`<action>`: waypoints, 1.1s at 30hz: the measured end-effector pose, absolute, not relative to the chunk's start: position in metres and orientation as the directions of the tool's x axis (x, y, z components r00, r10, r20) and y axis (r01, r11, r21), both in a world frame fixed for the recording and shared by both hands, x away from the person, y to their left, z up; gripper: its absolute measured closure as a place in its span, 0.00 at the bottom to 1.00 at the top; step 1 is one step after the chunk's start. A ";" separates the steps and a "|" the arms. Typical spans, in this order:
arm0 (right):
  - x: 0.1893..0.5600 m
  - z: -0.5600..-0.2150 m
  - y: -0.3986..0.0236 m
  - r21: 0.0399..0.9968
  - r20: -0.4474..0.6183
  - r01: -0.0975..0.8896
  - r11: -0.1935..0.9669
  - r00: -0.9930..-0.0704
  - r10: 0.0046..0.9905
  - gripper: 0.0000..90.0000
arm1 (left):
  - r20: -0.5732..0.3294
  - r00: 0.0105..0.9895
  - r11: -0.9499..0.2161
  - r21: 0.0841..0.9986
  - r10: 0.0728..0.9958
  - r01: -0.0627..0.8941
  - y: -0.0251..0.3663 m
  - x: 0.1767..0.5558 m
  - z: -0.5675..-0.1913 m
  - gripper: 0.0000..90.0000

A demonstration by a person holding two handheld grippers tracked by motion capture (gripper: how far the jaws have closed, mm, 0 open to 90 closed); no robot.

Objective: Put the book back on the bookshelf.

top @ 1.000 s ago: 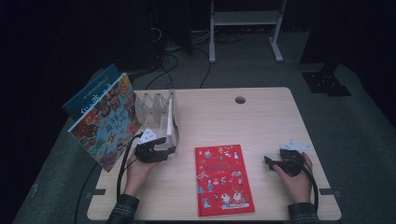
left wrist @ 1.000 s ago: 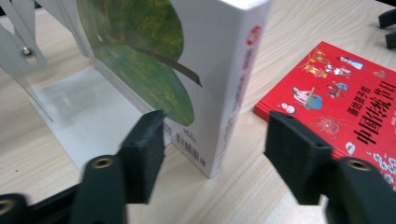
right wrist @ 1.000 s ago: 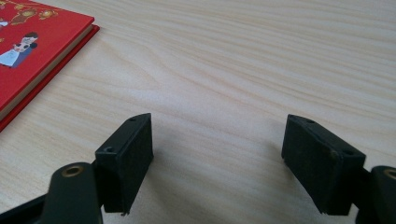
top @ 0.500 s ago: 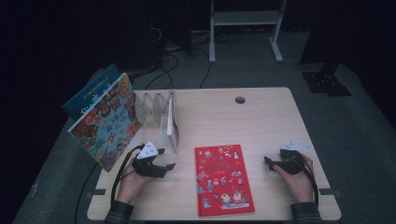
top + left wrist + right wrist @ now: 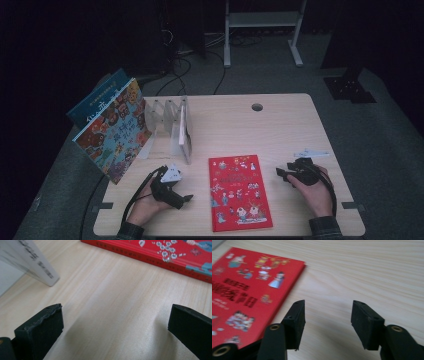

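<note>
Left hand-held gripper [image 5: 186, 198] low over the near-left tabletop [image 5: 280, 125], jaws just opened wide, nothing between them, bare wood under them in the left gripper view. Right hand-held gripper [image 5: 280, 172] at near right, jaws just closing to a middling gap, empty. Red picture book [image 5: 239, 191] lies flat between the two, near edge of tabletop, apart from both. Clear rack [image 5: 172, 127] with standing books at far left.

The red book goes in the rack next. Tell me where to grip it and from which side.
Grip the red book at a long side edge, probably its right one, nearest the open right gripper. It lies flat on the table, so one of the fingers must slide under that edge.
</note>
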State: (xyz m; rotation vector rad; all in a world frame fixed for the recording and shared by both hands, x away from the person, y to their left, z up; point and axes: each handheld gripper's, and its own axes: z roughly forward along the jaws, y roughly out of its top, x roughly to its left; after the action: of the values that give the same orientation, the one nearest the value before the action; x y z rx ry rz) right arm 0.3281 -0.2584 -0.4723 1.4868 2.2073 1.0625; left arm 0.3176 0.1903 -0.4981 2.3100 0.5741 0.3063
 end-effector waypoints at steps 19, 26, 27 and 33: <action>0.355 -0.480 -0.197 0.632 0.235 0.722 0.281 -0.525 0.818 0.65 | 0.017 0.851 -0.605 0.710 0.526 0.360 0.192 0.319 -0.500 0.00; 0.364 -0.481 -0.183 0.632 0.228 0.715 0.299 -0.540 0.810 0.66 | 0.017 0.851 -0.605 0.710 0.526 0.360 0.192 0.319 -0.500 0.00; 0.365 -0.481 -0.181 0.630 0.228 0.715 0.303 -0.544 0.808 0.66 | 0.017 0.851 -0.605 0.710 0.526 0.360 0.192 0.319 -0.500 0.00; 0.375 -0.479 -0.167 0.627 0.201 0.704 0.333 -0.559 0.804 0.65 | 0.017 0.850 -0.605 0.710 0.526 0.360 0.192 0.319 -0.500 0.00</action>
State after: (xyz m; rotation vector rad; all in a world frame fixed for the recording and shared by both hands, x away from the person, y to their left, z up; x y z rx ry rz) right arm 0.3747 -0.1672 -0.4787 1.3926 2.4425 1.0341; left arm 0.3187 0.1920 -0.5003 2.2831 0.6403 0.2888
